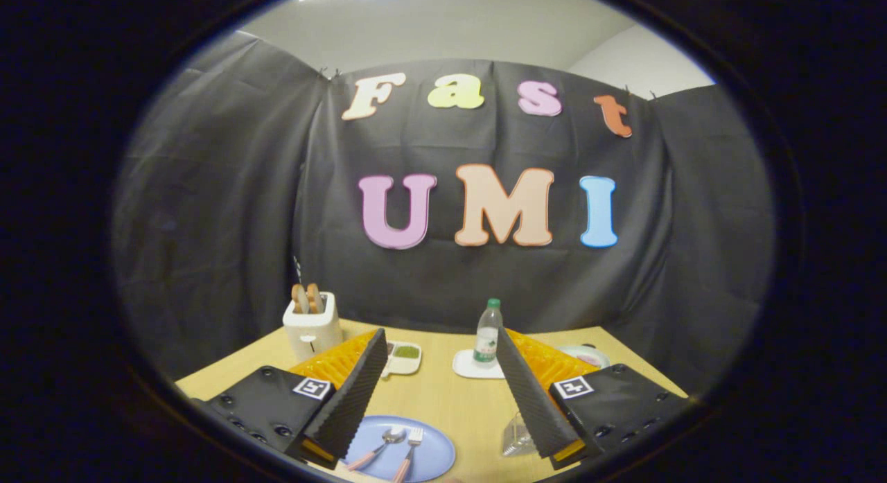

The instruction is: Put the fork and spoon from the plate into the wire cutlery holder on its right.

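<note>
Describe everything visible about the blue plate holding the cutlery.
The blue plate is round, shallow and matte, plastic by its look, lying flat on the wooden table. A spoon and a fork with pinkish handles rest side by side on it, heads pointing away. It sits low between the fingers of the open gripper, nearer the left one, which hides its left edge. The wire holder stands apart to its right.

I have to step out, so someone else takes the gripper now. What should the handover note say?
Gripper: open, holding nothing, raised over the table.
Spoon and fork lie side by side on the blue plate, below and between the fingers, nearer the left one.
Wire holder stands right of the plate, partly behind the right finger.
Done: nothing yet.
Left: move both pieces into the holder.
</note>
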`<state>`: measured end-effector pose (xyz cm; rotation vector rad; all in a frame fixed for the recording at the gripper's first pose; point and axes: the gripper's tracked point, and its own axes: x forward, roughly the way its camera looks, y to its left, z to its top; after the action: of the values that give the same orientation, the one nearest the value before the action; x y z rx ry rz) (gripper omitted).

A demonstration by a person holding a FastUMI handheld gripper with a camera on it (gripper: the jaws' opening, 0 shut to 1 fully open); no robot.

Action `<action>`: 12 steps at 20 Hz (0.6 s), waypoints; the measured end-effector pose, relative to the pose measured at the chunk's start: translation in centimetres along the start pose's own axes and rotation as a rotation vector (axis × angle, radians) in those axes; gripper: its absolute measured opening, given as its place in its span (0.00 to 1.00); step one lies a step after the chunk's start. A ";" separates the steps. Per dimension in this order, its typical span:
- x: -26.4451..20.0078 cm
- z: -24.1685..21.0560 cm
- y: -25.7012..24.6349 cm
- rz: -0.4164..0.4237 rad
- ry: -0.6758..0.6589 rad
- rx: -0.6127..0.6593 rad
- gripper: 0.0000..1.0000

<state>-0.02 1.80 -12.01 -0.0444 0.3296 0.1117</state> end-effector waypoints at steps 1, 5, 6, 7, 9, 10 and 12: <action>0.1 -0.9 0.2 0.009 0.025 -0.005 1.00; 0.6 -4.8 1.1 0.046 0.131 -0.037 1.00; 0.6 -5.9 1.2 0.055 0.161 -0.043 1.00; 0.6 -6.9 1.3 0.064 0.187 -0.048 1.00; 0.6 -8.9 1.7 0.083 0.247 -0.059 1.00; 0.5 -10.0 2.0 0.094 0.276 -0.063 1.00; 0.3 -11.9 2.3 0.109 0.327 -0.075 1.00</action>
<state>-3.83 3.35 -23.42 -0.1196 0.6552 0.2255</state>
